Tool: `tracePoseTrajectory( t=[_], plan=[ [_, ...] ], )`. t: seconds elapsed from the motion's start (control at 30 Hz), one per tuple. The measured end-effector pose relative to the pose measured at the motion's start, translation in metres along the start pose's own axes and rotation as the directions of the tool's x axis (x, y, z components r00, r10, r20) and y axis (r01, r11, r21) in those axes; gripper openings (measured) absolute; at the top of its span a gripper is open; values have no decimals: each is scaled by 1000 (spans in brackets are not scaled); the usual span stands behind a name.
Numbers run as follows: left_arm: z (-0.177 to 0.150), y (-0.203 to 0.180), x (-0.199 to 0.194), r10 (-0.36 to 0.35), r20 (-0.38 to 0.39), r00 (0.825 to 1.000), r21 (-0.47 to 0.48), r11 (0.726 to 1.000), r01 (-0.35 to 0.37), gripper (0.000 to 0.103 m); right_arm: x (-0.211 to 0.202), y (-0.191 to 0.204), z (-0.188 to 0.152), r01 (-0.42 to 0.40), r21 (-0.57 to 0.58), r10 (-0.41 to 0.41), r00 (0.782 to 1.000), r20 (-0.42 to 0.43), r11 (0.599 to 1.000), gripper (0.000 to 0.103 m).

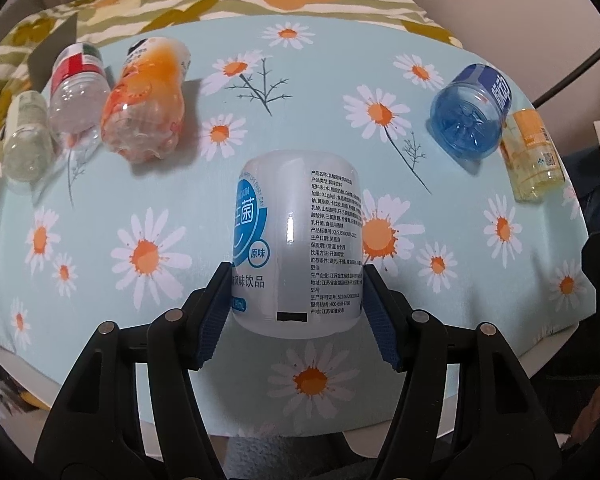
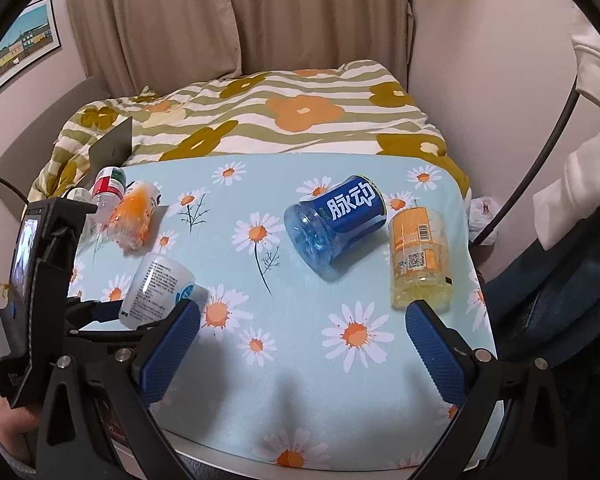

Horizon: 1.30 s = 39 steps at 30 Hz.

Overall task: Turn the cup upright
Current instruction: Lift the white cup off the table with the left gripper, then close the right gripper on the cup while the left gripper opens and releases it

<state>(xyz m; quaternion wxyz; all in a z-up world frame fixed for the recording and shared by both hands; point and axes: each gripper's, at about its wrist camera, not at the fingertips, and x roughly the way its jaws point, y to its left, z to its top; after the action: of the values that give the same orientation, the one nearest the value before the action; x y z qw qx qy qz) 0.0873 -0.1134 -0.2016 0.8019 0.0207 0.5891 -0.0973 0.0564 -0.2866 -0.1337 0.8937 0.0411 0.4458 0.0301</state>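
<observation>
White cut-bottle cup (image 1: 296,240), looks empty, table (image 1: 140,200) centre, clamped between left gripper (image 1: 296,308) pads. Blue cup (image 2: 334,220) and yellow cup (image 2: 420,256) lie at 12 o'clock of right gripper (image 2: 304,344), jaws wide, holding nothing.

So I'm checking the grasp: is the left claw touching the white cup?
Touching. The left wrist view shows the left claw with both blue pads pressed against the white cup sides, no gap.
</observation>
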Motion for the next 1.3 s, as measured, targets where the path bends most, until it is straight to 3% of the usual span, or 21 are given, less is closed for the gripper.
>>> tracePoseTrajectory(
  t=[0.07,0.13,0.2,0.43,0.67,0.83,0.97,1.1,1.17,1.3],
  plan=[
    [-1,2,-3,14,3,1000,-6,1000,-14,72,-1,-2,-1,-12,-4,12,1000,2,1000,103],
    [-1,4,-12,36,22,999,-17,999,-35,95,-3,-3,2,-27,-5,27,1000,2,1000,103],
    [-1,6,-28,55,58,997,-32,998,-53,103,-5,-4,5,-45,-7,45,999,4,999,103],
    [-3,36,-84,144,141,980,-98,986,-131,103,-17,2,31,-127,-30,127,992,-3,992,103],
    [-15,83,-115,240,161,957,-167,963,-214,103,2,24,54,-247,5,245,957,-153,969,103],
    [-23,106,-117,261,161,952,-162,958,-236,103,30,46,61,-312,92,325,899,-294,946,103],
    [-31,119,-115,252,167,953,-154,961,-228,103,65,61,63,-332,192,383,822,-422,924,103],
    [-36,137,-107,217,155,964,-163,968,-192,103,96,74,66,-311,244,395,766,-507,918,102],
    [-38,145,-103,208,146,967,-168,969,-183,103,112,81,65,-299,272,403,732,-550,915,97],
    [-42,161,-97,183,136,974,-188,970,-156,103,134,91,66,-268,272,381,692,-613,924,88]
  ],
)
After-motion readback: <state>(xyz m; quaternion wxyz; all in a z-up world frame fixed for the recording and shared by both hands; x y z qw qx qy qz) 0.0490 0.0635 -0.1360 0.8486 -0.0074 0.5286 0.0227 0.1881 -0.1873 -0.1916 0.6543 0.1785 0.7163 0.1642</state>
